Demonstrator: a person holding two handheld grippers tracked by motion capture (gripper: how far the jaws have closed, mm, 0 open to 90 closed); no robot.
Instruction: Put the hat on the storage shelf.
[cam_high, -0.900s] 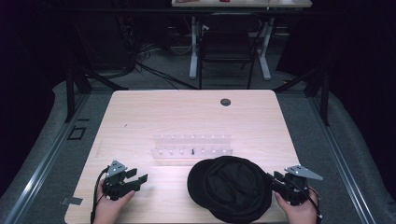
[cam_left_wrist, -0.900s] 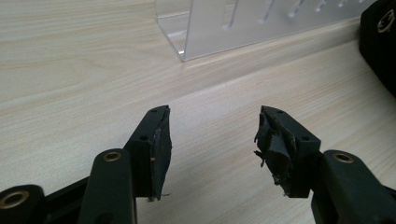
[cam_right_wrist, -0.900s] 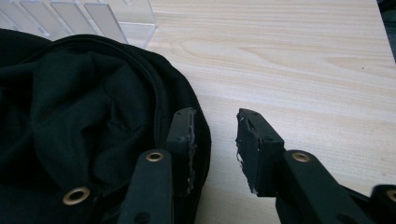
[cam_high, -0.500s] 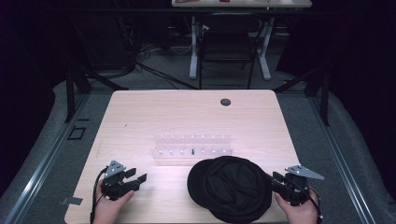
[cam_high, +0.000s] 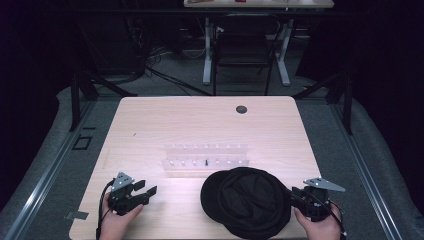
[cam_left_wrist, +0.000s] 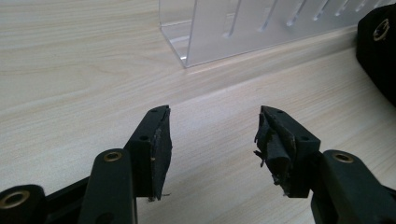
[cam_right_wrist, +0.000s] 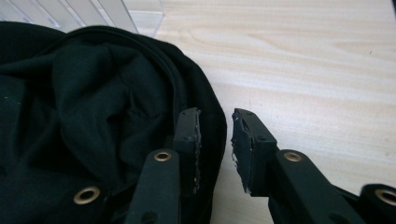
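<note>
At the near left corner of the pale wooden tabletop, the left tongs lie low in the person's left hand, pointing toward the middle of the table with a cable looping behind them. Their two black jaws stand wide apart with nothing between them; in the left gripper view the left tongs frame only bare wood, and the worn pad on one jaw looks frayed at its edge. Ahead of them, near the middle of the tabletop, stands a clear plastic rack with rows of small slots, one of which holds a small dark piece; its near corner shows close beyond the jaws in the left gripper view. Just in front of the rack and to the right of centre lies the black cap, a soft, crumpled cloth cap resting flat on the wood near the table's front edge, its rim close to the rack. A small dark round hole sits in the tabletop toward the far side. At the cap's right rim are the right tongs, held in the person's right hand. In the right gripper view the right tongs straddle the cap's edge: one jaw lies over the black cloth, the other over bare wood, with the rim between them and a narrow gap remaining, so the pads are not pressing on it.
</note>
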